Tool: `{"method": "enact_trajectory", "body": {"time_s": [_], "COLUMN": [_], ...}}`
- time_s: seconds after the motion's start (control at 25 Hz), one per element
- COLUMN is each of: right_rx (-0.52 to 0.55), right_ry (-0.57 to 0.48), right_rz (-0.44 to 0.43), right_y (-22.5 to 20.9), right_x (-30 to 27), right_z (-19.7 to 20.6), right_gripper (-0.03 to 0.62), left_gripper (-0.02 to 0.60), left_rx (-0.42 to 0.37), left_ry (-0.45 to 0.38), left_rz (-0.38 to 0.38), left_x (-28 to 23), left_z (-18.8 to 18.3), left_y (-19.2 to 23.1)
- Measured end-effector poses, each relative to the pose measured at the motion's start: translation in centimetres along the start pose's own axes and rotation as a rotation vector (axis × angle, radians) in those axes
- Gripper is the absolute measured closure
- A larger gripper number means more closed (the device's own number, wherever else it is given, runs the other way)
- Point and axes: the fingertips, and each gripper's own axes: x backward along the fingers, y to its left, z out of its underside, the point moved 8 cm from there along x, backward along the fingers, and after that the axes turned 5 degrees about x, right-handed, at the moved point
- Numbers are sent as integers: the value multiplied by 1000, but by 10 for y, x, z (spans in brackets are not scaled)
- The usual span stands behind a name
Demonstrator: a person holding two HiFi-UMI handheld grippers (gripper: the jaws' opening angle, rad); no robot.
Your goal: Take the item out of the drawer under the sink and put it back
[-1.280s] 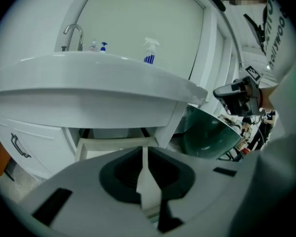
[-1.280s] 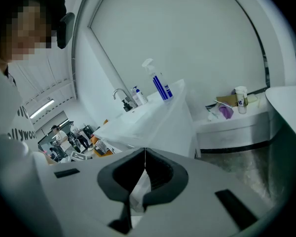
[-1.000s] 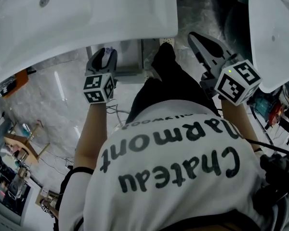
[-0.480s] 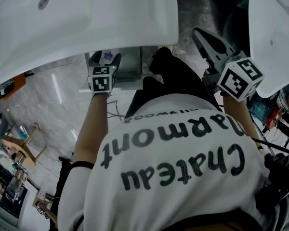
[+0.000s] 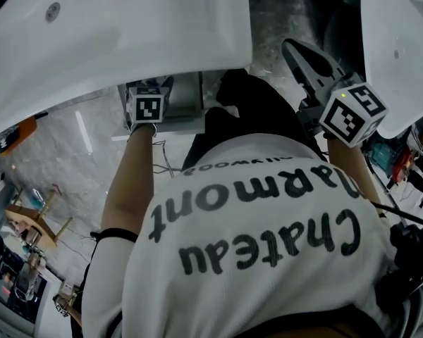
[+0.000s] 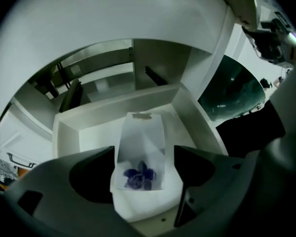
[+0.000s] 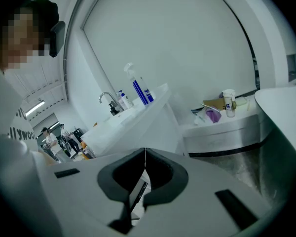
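Putting-back step, by the look of it: left gripper down over the open drawer under the sink, fingers just been opening, now spread wide; white bag with something purple inside lying on the drawer floor between them, unpinched; next, lift clear without snagging it, then shut the drawer; right gripper off right, fingers pressed together, empty.
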Motion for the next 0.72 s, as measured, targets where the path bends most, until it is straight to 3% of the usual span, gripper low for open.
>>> {"method": "enact_trajectory", "body": {"time_s": [0.2, 0.36, 0.48, 0.52, 0.64, 0.72], "right_rx": [-16, -30, -31, -30, -30, -29], "right_ry": [4, 18, 21, 20, 14, 12], "right_rz": [11, 22, 23, 24, 27, 30], "right_y": [-9, -14, -18, -19, -20, -21], "right_x": [7, 7, 6, 5, 5, 6], "right_z": [0, 2, 3, 3, 4, 5], "right_gripper": [582, 582, 582, 582, 582, 582], "left_gripper": [228, 228, 228, 228, 229, 229], "left_rx": [-2, -8, -52, -3, 350, 434], "left_ry": [44, 114, 113, 166, 584, 741], "left_rz": [-70, -57, -67, -36, 183, 213], "left_x": [-3, -17, -20, -15, 7, 14], "left_z": [-12, -7, -13, -9, 40, 60], "left_y": [7, 10, 7, -1, -43, -48]}}
